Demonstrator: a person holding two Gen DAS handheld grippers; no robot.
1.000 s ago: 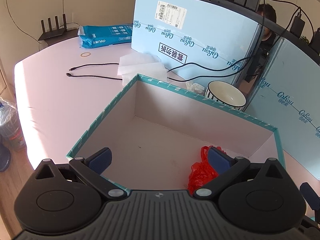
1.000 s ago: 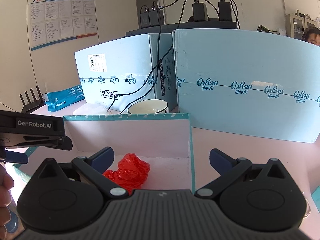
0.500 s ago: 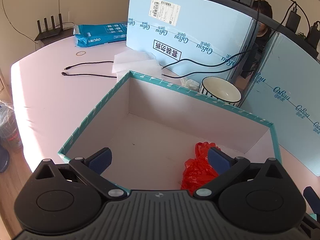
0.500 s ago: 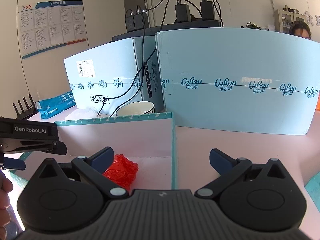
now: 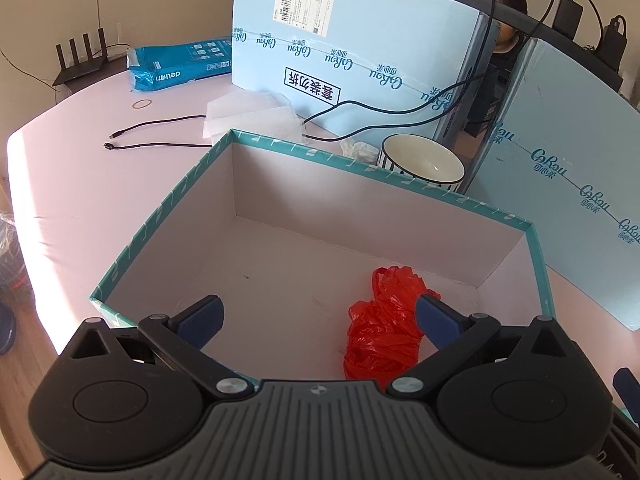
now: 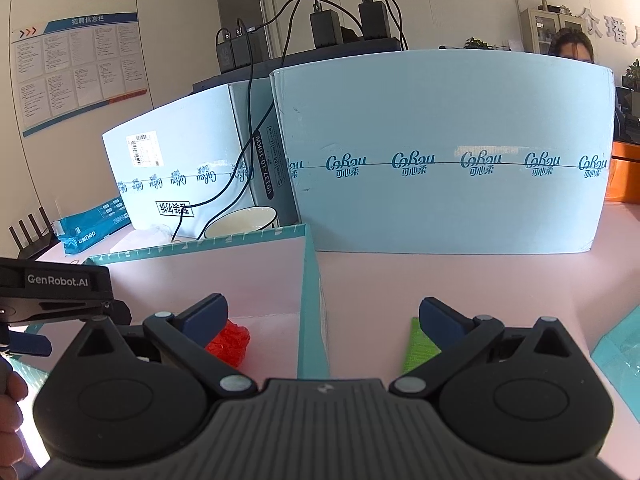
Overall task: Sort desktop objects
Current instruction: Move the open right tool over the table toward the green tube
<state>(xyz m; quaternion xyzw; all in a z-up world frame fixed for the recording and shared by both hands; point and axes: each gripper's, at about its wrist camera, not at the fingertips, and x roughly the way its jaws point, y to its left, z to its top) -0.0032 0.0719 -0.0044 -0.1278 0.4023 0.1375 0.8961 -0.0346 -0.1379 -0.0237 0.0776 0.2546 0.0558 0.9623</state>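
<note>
In the last second I've lifted my left gripper (image 5: pixel 318 318) back, so more of the box (image 5: pixel 538 264) shows; the red bag (image 5: pixel 384 320) lies inside at 5 o'clock. My right gripper (image 6: pixel 322 316) has swung toward 3 o'clock, and a green item (image 6: pixel 416 344) now shows outside the box. Both grippers gape wide, holding nothing.

The box (image 5: pixel 352 216) looks like matt cardboard, plain inside with a teal printed rim, and the red bag (image 5: pixel 386 320) in it is thin, crinkled, glossy plastic. Both the left claw (image 5: pixel 318 316) and the right claw (image 6: pixel 322 314) are matt black plastic with ribbed grey bodies, small metal pivot pins and blue, finely textured pads (image 5: pixel 200 316). The worktop (image 5: pixel 80 184) is smooth, matt pink, the bowl (image 5: pixel 422 160) is glossy glazed ceramic, the big cartons (image 6: pixel 440 152) are smooth pale-blue printed card, and the green item (image 6: pixel 418 344) looks rough and fibrous.
</note>
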